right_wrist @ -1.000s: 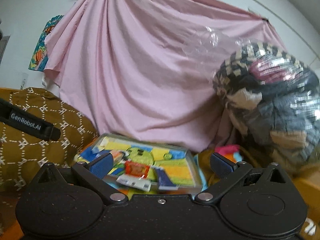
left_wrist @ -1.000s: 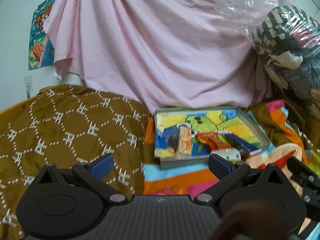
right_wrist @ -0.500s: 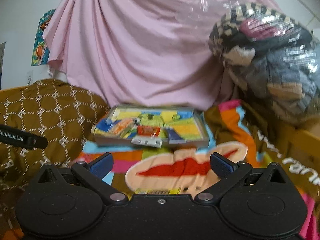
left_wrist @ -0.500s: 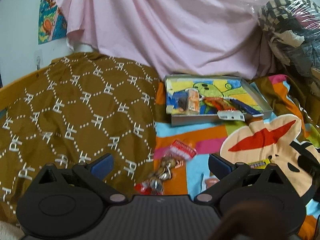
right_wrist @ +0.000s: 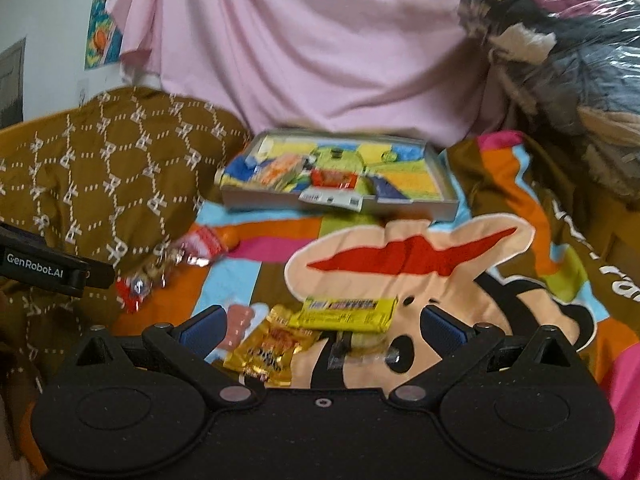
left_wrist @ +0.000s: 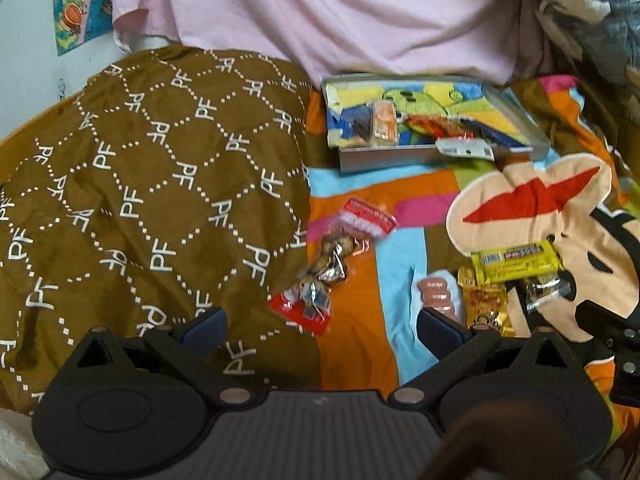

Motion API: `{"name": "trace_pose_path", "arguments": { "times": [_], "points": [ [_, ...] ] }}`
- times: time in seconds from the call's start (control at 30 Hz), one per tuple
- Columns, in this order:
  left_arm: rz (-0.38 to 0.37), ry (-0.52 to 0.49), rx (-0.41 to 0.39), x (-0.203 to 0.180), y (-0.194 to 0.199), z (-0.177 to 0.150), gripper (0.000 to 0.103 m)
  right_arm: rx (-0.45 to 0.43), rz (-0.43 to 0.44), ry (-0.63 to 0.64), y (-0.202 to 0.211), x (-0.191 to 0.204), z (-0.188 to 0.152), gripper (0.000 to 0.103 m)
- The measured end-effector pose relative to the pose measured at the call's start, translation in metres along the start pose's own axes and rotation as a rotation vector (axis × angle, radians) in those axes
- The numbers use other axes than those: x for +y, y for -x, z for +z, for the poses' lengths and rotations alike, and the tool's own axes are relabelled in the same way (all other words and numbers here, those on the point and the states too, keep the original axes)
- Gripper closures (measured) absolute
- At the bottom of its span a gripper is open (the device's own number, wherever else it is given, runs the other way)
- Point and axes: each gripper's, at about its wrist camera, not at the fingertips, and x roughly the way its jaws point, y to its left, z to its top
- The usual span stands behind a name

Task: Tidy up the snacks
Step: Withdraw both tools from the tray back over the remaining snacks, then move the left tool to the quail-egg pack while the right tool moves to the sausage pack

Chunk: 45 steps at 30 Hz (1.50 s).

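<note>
A shallow grey tray [left_wrist: 404,155] [right_wrist: 280,203] lies at the back of the bed and holds several snack packets on a bright cartoon liner. Loose snacks lie on the striped blanket. A red-and-white packet [left_wrist: 370,218] and a string of small wrapped candies [left_wrist: 328,270] sit ahead of my left gripper [left_wrist: 320,330], which is open above them. A yellow bar [right_wrist: 346,314], a gold packet [right_wrist: 270,346], a pink sausage-shaped snack [right_wrist: 239,322] and a clear-wrapped piece [right_wrist: 360,350] lie between the open fingers of my right gripper [right_wrist: 322,326].
A brown patterned quilt [left_wrist: 140,184] covers the left of the bed. A pink sheet [right_wrist: 320,40] hangs behind the tray. A plastic-wrapped bundle of bedding [right_wrist: 560,60] is piled at the right. The left gripper's body [right_wrist: 44,270] shows at the left edge of the right wrist view.
Both grippers have tilted downward, so the tray moved up in each view and the loose snacks on the blanket came into sight. Both stayed open.
</note>
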Motion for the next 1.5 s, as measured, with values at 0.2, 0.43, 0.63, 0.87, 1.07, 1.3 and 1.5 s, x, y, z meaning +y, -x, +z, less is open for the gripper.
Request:
{"name": "trace_pose_path", "arguments": {
  "times": [0.2, 0.43, 0.63, 0.87, 1.07, 1.3, 1.5],
  "points": [
    [0.000, -0.006, 0.051, -0.001, -0.008, -0.001, 0.000, 0.048, 0.025, 0.032, -0.008, 0.006, -0.002, 0.001],
    [-0.003, -0.012, 0.102, 0.002, -0.016, 0.003, 0.000, 0.093, 0.044, 0.068, -0.017, 0.013, -0.002, 0.001],
    [-0.006, -0.039, 0.113, 0.004, -0.021, 0.012, 0.000, 0.127, 0.052, 0.075, -0.025, 0.016, -0.003, 0.001],
    [-0.019, -0.132, 0.137, 0.003, -0.035, 0.028, 0.000, 0.156, 0.065, 0.091, -0.033, 0.021, -0.004, 0.001],
    [-0.017, -0.192, 0.136, 0.005, -0.049, 0.036, 0.000, 0.183, 0.090, 0.109, -0.043, 0.026, -0.004, 0.001],
    [-0.036, -0.184, 0.159, 0.011, -0.064, 0.037, 0.000, 0.242, 0.115, 0.086, -0.057, 0.028, -0.007, 0.001],
    [-0.040, -0.199, 0.161, 0.014, -0.076, 0.043, 0.000, 0.289, 0.155, 0.073, -0.071, 0.032, -0.006, 0.001]
  ]
}}
